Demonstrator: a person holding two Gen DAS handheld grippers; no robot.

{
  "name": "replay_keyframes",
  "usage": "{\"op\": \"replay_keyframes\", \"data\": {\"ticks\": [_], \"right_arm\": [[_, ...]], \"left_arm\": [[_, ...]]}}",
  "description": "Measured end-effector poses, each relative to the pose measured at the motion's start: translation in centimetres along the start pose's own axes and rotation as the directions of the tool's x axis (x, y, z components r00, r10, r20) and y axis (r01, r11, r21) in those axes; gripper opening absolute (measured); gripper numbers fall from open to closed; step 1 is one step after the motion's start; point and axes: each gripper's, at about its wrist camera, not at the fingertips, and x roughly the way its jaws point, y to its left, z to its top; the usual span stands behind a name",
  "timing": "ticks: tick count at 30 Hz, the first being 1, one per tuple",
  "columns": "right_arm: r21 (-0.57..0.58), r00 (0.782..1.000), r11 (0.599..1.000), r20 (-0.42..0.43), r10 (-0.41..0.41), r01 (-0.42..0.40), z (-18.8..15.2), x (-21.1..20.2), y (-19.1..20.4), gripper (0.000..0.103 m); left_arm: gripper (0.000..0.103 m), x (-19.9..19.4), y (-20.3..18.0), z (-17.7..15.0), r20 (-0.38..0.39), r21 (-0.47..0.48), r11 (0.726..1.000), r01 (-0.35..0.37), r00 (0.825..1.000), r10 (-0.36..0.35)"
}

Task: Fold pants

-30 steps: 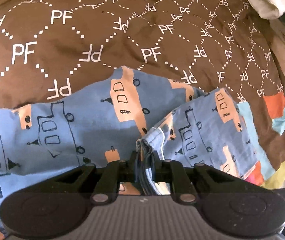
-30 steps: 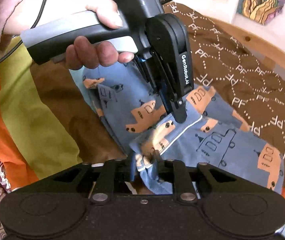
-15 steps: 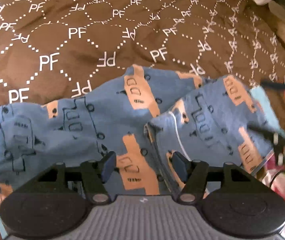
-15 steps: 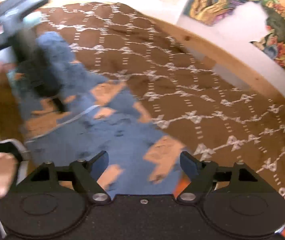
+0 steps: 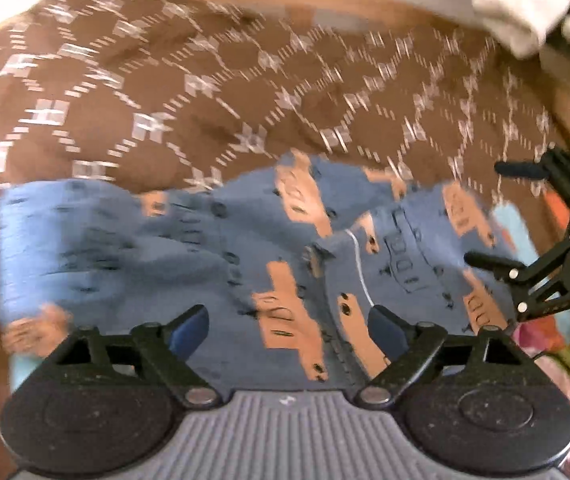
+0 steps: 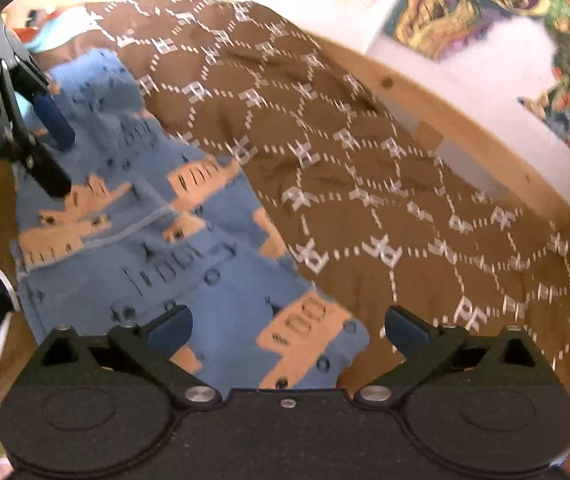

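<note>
Blue boat-print cotton pants (image 5: 213, 248) just dropped folded on brown bedspread (image 5: 205, 80); my left hand-held gripper (image 5: 289, 332) and right hand-held gripper (image 6: 287, 330) opening, empty; fold laid.

Brown bedspread (image 5: 189, 80) with white PF lettering, wooden bed rail (image 6: 465, 120) behind it, colourful wall picture (image 6: 465, 4)

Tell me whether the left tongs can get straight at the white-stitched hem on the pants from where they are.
Probably yes. The left tongs are opening with nothing between them, and the white-stitched hem lies just ahead on the pants. The right tongs sit off to the side, not in the way.
</note>
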Motion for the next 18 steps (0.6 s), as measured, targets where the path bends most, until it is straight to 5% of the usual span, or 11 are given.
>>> {"op": "replay_keyframes", "data": {"ticks": [6,11,15,18], "right_arm": [[-0.066,0.991,0.990,0.044,0.129,-0.126,3.7,1.3,-0.4,0.102],[-0.058,0.952,0.955,0.083,0.294,-0.290,7.9,4.5,-0.9,0.102],[-0.039,0.898,0.907,0.123,0.421,-0.420,11.6,7.5,0.3,0.092],[-0.034,0.854,0.865,0.148,0.500,-0.500,14.0,9.5,1.7,0.082]], "left_arm": [[0.090,-4.7,3.5,-2.2,0.043,-0.135,0.980,-0.144,0.988,0.151],[0.086,-6.8,5.9,-3.7,0.051,-0.228,0.935,-0.271,0.956,0.289],[0.056,-5.9,8.1,-3.1,0.006,-0.290,0.905,-0.310,0.945,0.326],[0.048,-5.7,8.9,-2.5,0.025,-0.338,0.902,-0.269,0.955,0.295]]}}
